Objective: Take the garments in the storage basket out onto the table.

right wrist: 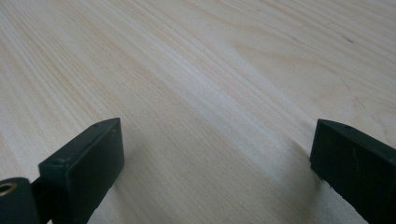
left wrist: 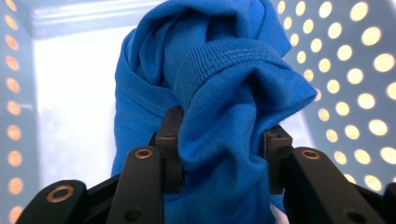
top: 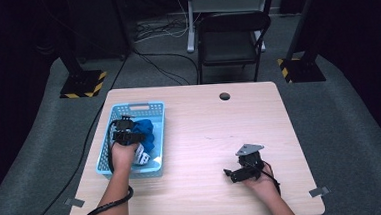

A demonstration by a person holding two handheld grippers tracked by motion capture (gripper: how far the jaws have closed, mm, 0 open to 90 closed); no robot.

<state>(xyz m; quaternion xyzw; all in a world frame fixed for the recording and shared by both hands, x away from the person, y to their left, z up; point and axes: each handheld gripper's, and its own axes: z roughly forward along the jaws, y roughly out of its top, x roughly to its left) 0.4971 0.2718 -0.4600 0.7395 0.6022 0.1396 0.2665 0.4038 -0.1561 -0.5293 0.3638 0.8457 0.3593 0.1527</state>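
Left tongs [left wrist: 222, 154] pinch a fold of the blue cloth [left wrist: 215, 93]; in the left gripper view both pads press on the bunched fabric, a ribbed hem rolled over just above the grip. No slack between pads and cloth that I can see.

Cloth [top: 144, 132] sits inside the light-blue perforated basket [top: 157, 120] at the left of the bench [top: 205, 136], bunched with something white with dark marks [top: 142, 155] at the near end of the basket. The left tongs [top: 125, 136] reach in from the near side, over the basket.

Key relation: the cloth lies straight ahead of the left tongs, running away from the jaws toward the far basket wall. It's crumpled, so the long axis is loose at best; the bulk stands roughly along the tongs' own axis, hem end nearest the grip.

Right tongs [top: 235, 174] are spread wide with nothing between them, resting low on bare bench [right wrist: 210, 70] well right of the basket. Left hand [top: 123, 154] is clearly the nearer one.

Judgement: the next move is probably a lift out of the basket, clearing the rim. Risk is the white piece dragging along.
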